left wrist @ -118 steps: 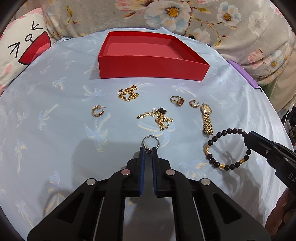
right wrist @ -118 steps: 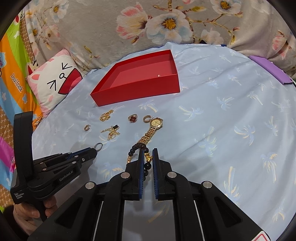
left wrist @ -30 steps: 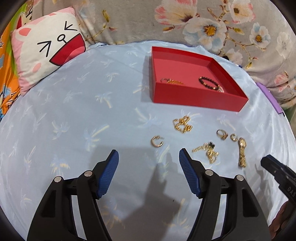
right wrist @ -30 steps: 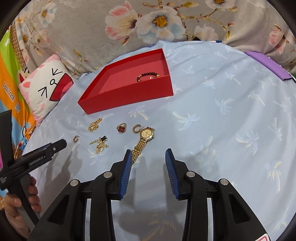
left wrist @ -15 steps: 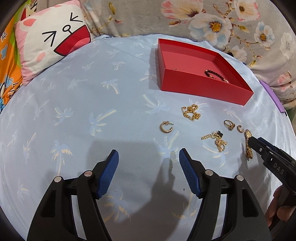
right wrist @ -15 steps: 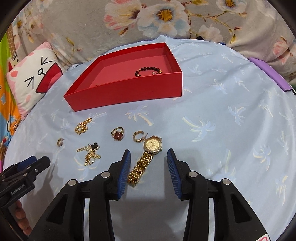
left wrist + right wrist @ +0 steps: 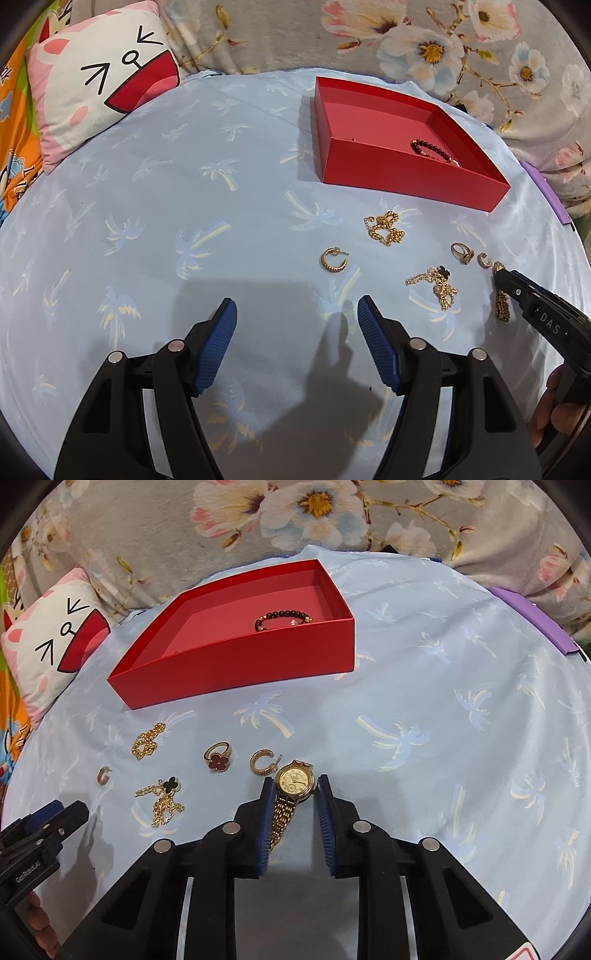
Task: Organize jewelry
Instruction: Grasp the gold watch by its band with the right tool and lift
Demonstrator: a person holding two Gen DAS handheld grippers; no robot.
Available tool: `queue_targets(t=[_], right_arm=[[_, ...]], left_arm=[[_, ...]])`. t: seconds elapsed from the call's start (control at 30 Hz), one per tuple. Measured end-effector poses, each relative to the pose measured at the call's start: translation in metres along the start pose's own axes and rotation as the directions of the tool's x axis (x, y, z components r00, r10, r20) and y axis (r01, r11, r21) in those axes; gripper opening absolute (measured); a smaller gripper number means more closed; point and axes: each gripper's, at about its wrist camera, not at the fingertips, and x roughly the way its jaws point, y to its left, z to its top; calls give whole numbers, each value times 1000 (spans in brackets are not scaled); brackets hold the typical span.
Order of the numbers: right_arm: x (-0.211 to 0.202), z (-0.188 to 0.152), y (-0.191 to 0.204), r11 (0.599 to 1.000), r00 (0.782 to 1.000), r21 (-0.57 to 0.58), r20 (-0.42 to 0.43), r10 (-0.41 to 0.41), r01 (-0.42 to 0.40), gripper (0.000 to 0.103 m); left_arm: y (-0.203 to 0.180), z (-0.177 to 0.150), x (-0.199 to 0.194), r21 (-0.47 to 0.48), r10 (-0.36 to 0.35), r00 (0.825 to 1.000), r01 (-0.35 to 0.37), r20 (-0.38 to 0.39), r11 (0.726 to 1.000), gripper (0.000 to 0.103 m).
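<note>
Lying face-up on the blue bedsheet (image 7: 424,686), the gold watch (image 7: 293,788) sits between the right claw (image 7: 294,788), whose jaws are closing around its case without yet clamping. Beyond it waits the red box (image 7: 236,657), already holding a beaded bracelet (image 7: 282,618). Off to its left, the left claw (image 7: 297,314) hovers wide open and empty, probably awaiting the hoop earring (image 7: 333,259) just ahead.

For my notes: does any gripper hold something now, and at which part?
Nothing is firmly held. The right gripper is closing around the watch at its case; the left gripper is open and empty.
</note>
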Motion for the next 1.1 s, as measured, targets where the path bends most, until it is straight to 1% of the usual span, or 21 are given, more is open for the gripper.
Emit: queue_targets(t=[0.33, 0.73, 0.8, 0.87, 0.9, 0.97, 1.0, 1.1], right_arm=[[-8, -1, -6, 999, 999, 22, 8, 36, -36, 21], [-21, 1, -5, 998, 998, 18, 28, 62, -63, 21], [-21, 1, -6, 998, 998, 18, 27, 64, -65, 21], [-21, 0, -5, 998, 998, 19, 29, 62, -63, 21], [-22, 0, -5, 998, 998, 19, 29, 64, -64, 21], [-23, 0, -5, 998, 997, 19, 29, 65, -66, 21], [-23, -1, -4, 998, 997, 19, 30, 67, -67, 21], [-25, 0, -3, 997, 997, 17, 32, 69, -70, 21]], left_arm=[[-5, 9, 12, 12, -1, 1000, 1, -2, 1000, 65], [-21, 17, 25, 88, 2, 1000, -4, 21, 996, 40], [-22, 18, 25, 96, 1, 1000, -3, 24, 995, 32], [-23, 18, 25, 98, -4, 1000, 2, 24, 995, 28], [-24, 19, 26, 100, -7, 1000, 4, 24, 995, 23], [-24, 19, 26, 100, -14, 1000, 12, 22, 995, 18], [-24, 19, 26, 101, -16, 1000, 14, 20, 995, 16], [-26, 19, 25, 103, -26, 1000, 24, 17, 994, 16]])
